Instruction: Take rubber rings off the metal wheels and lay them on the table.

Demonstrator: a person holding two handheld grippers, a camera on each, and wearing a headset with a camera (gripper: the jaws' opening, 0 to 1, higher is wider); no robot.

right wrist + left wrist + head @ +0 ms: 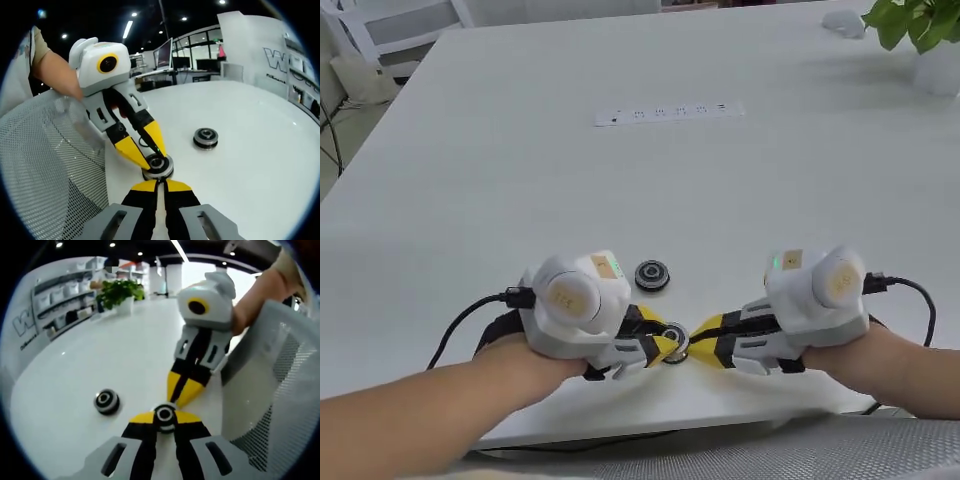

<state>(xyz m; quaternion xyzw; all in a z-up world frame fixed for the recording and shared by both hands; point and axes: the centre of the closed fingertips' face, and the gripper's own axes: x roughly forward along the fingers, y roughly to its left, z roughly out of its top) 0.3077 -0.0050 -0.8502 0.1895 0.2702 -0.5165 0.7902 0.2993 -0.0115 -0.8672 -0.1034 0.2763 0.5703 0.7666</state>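
Down at the front edge of the desk [470, 180], got the near wheel [158, 165] pinched between the jaws of the left tool [665, 340]. Right tool [179, 397] pressed together to a point, tip touching that wheel from the opposite side. No telling from these angles about an actual nip on the rubber ring [170, 169].

Progress-wise, guessing zero: black rubber seemingly on the near wheel, same story for the second wheel [652, 275] sitting just behind the near wheel and clear of both tools. No loose rings spotted lying anywhere. So two peels plus two lay-downs left, by my reckoning.

Other stuff: power strip [668, 112] far behind the near wheel, potted plant [918, 25] way off behind and to the right, mesh chair [770, 455] just in front, below the desk edge. Nothing really blocking, and plenty of bare desk behind the near wheel for dropping rings. Only worry: tight quarters between the two tools, right at the edge.
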